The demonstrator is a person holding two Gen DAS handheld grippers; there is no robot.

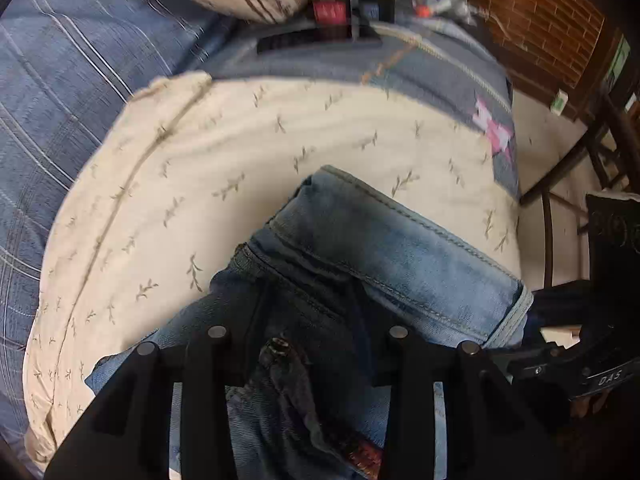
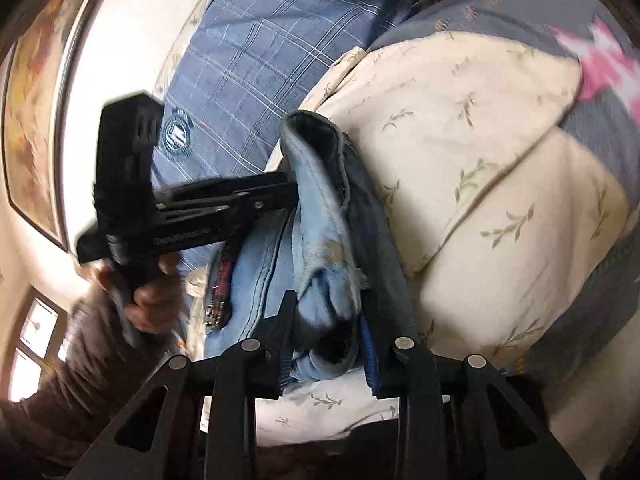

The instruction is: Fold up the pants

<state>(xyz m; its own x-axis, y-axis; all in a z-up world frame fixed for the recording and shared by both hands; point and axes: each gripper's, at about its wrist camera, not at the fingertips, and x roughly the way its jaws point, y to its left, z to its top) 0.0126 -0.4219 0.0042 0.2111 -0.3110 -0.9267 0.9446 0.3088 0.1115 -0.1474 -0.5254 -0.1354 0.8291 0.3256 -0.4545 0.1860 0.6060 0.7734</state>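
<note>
Currently the jeans (image 1: 380, 248) hang bunched above the cream quilt (image 1: 200, 168) on the bed, lifted so a fold can form. The right gripper (image 2: 326, 320) is clamped on a gathered denim edge. The left gripper (image 1: 308, 308) appears closed on the waistband near the zipper (image 2: 218, 296), sharing the load.

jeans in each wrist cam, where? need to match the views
Left wrist: jeans fill lower centre, folded bundle running up-right from between the left gripper fingers.
Right wrist: jeans at centre, bunched and running upward from the right gripper; the left gripper grips them from the left.
Shared landmark: cream leaf-print cover under the jeans, with the pink patch at its far right.
</note>
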